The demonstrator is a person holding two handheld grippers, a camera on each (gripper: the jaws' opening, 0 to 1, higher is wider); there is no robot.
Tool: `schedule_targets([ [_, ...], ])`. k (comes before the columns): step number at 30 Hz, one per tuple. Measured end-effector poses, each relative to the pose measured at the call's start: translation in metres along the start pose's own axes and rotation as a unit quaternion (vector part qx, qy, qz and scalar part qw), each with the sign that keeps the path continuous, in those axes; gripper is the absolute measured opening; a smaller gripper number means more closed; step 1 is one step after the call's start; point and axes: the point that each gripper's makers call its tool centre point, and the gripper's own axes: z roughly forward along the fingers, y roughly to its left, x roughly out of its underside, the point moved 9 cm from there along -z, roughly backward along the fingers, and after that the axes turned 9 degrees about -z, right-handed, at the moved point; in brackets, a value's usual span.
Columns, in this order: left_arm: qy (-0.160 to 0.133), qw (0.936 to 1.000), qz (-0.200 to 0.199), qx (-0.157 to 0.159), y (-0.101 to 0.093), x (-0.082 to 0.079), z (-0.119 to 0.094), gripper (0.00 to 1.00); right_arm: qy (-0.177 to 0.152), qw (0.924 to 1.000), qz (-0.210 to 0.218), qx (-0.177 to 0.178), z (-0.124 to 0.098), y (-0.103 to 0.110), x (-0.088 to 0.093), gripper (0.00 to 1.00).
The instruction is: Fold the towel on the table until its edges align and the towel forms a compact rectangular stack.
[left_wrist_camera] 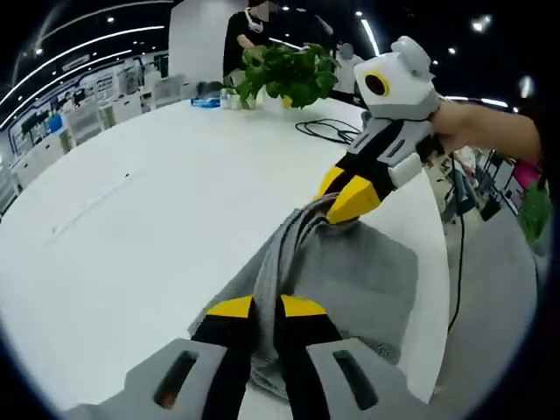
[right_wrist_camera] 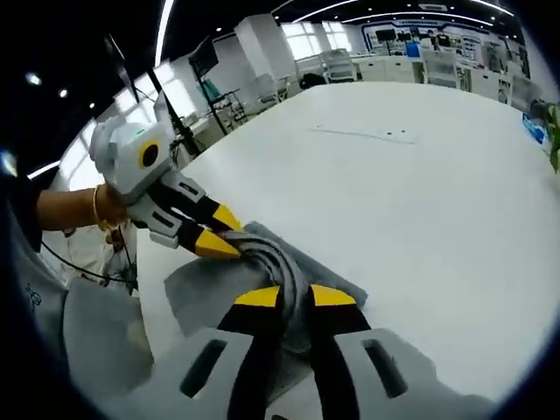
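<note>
Left gripper view: left gripper [left_wrist_camera: 267,306] pinched towel [left_wrist_camera: 367,280] at 6 o'clock.
Right gripper [left_wrist_camera: 350,194]: clamped on towel, 1 o'clock.
Towel: looked soft, light, limp; best gripped at corners.

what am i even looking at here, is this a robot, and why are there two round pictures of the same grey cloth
No robot: a person holds one pair of tongs in each hand, and a small camera rides on each. The left gripper view looks along the left tongs; the right tongs enter from the right. The right gripper view looks along the right tongs, with the left tongs and the person's hand beside it. On the white table lies a grey towel. Both tongs pinch a bunched ridge of it. A plant and cable sit farther back.
</note>
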Motion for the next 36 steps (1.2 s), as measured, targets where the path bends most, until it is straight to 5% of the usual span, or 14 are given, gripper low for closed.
schedule_targets([
  [10,-0.031,0.9970,-0.072,-0.003,0.019,0.009,-0.015,0.39,-0.015,0.9998,0.005,0.015,-0.004,-0.003,0.005,0.32],
  [17,-0.046,0.9885,-0.140,-0.036,0.021,0.034,-0.033,0.39,-0.024,0.9980,0.043,0.041,-0.008,-0.005,0.019,0.26],
  [26,-0.031,0.9858,-0.164,-0.021,-0.002,0.064,-0.028,0.29,-0.017,0.9936,0.083,0.074,0.000,-0.010,0.040,0.15],
  [36,-0.044,0.9876,-0.146,-0.039,-0.008,0.059,-0.040,0.32,-0.036,0.9911,0.062,0.112,-0.015,-0.002,0.032,0.19],
])
